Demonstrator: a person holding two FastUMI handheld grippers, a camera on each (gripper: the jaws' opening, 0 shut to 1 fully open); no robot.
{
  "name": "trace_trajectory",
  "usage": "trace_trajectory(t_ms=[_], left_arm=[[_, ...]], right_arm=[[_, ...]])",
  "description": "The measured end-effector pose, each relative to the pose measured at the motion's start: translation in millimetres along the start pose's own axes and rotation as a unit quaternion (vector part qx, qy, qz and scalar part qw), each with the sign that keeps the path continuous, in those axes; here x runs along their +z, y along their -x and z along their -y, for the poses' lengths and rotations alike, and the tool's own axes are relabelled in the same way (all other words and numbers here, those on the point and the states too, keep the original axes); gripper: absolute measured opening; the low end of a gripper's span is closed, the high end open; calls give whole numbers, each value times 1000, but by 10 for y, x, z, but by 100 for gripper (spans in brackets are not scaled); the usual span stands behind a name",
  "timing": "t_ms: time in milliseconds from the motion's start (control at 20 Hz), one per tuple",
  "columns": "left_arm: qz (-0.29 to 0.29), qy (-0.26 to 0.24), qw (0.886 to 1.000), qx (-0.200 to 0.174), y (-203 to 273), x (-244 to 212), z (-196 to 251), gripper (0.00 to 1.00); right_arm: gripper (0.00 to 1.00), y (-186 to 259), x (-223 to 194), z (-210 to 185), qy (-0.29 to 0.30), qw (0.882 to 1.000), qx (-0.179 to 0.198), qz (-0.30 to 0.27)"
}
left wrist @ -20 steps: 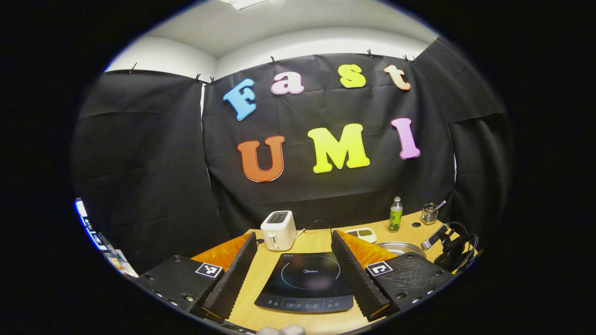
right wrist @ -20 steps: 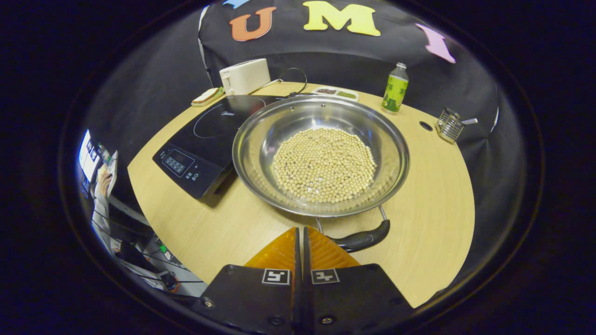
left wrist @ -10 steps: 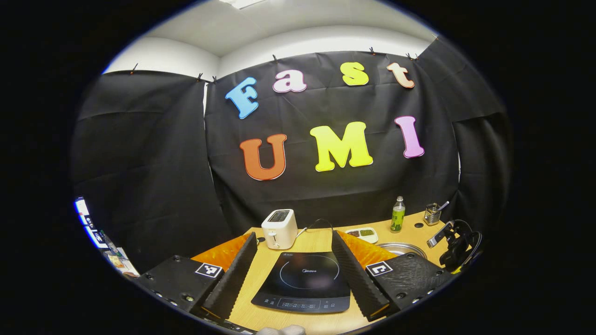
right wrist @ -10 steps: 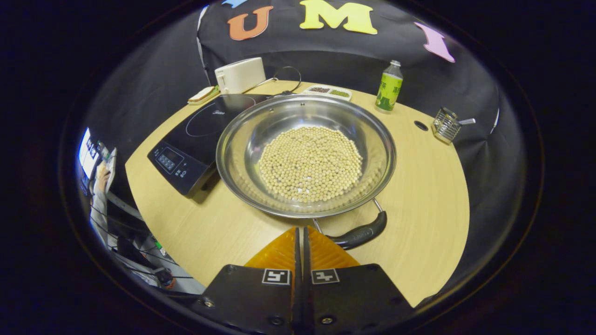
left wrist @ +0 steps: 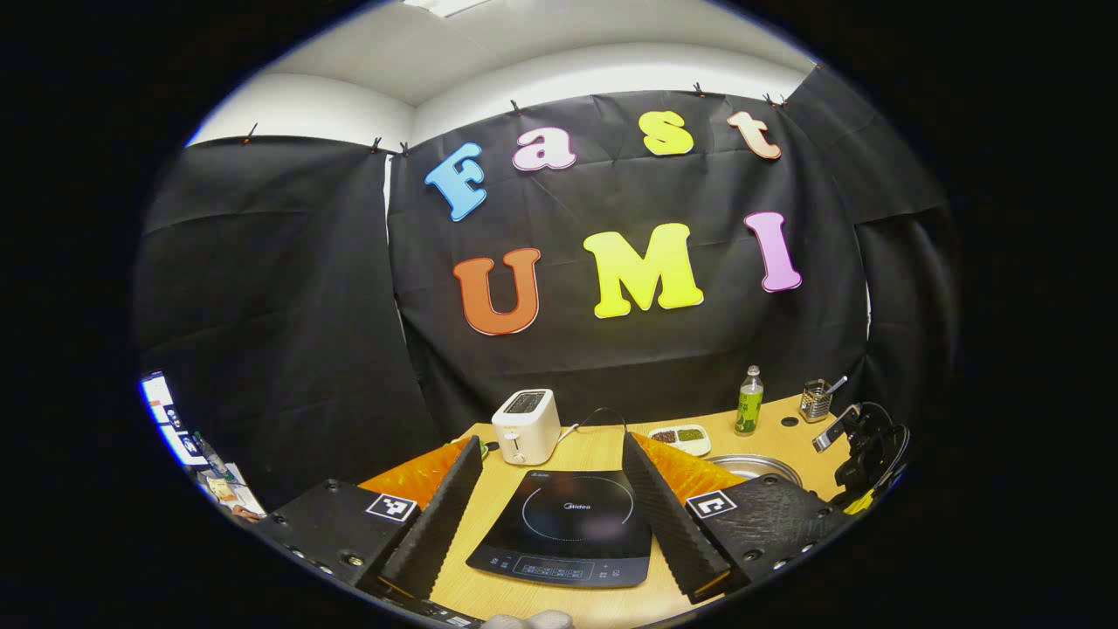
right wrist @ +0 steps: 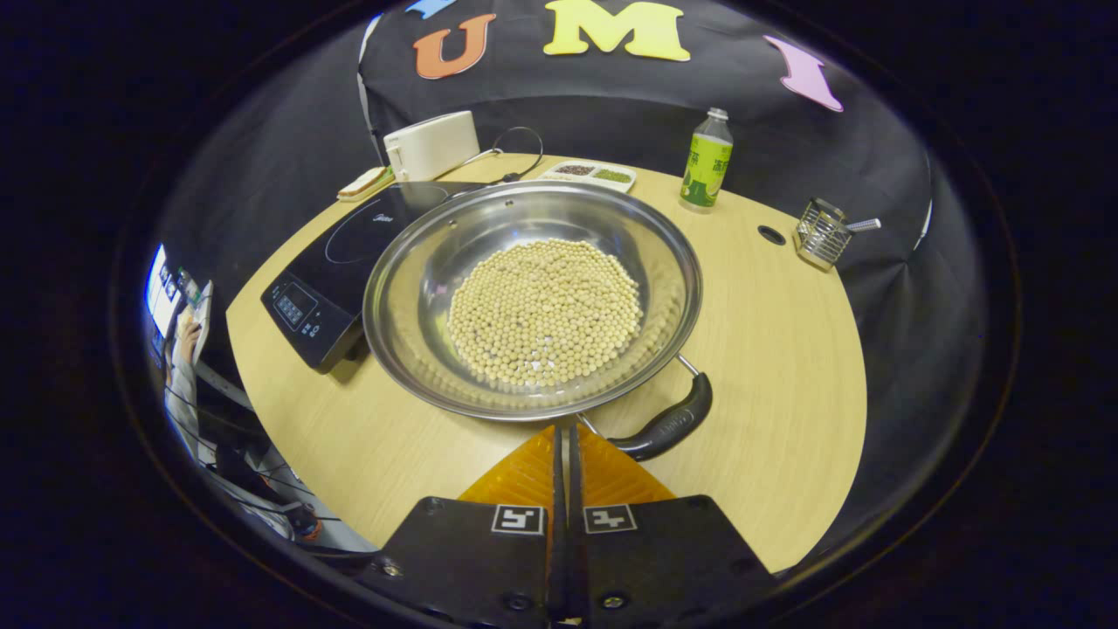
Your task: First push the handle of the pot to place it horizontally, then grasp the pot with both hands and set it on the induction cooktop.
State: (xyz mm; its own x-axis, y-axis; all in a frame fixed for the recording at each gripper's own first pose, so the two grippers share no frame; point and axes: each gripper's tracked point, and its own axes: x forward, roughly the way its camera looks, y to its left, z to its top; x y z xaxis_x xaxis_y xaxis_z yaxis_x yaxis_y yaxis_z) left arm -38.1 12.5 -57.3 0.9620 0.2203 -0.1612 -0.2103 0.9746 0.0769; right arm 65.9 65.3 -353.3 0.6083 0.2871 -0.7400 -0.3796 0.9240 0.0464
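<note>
In the right gripper view, my right gripper (right wrist: 564, 434) has its two fingers pressed together, with nothing between them, and the tips are low over the light wooden round table (right wrist: 786, 367). They are at the near rim of the wide shiny steel pot (right wrist: 533, 297), just beside the left wire end of the black curved pot handle (right wrist: 668, 424). I cannot tell if the tips touch the wire or the rim. The handle runs at a slant, its right end farther from me. Inside the pot lies a flat heap of pale round beans (right wrist: 543, 310). The pot stands on the table, and its left edge is over the corner of the black glass induction cooktop (right wrist: 327, 275), or at least very close to it.

In the left gripper view, my left gripper (left wrist: 546, 472) is held wide apart, holding nothing, and the cooktop (left wrist: 568, 528) lies between the two fingers. The pot (left wrist: 755, 467) shows only as a thin piece of rim behind the right finger.

At the back of the table stand a white toaster (right wrist: 432, 144), a small white tray with dark and green fillings (right wrist: 590, 172), a green-labelled plastic bottle (right wrist: 706, 162) and a wire mesh holder (right wrist: 821, 236).
</note>
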Motion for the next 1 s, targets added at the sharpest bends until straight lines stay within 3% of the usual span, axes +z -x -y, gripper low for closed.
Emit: trace_trajectory(t_ms=[950, 1000], left_arm=[[-38, 11, 998, 42, -115, -117, 519, 96], [-40, 11, 998, 44, -127, -128, 537, 96]], right_arm=[[4, -188, 288, 867, 23, 1000, 12, -4], [0, -206, 315, 915, 24, 1000, 13, -3]])
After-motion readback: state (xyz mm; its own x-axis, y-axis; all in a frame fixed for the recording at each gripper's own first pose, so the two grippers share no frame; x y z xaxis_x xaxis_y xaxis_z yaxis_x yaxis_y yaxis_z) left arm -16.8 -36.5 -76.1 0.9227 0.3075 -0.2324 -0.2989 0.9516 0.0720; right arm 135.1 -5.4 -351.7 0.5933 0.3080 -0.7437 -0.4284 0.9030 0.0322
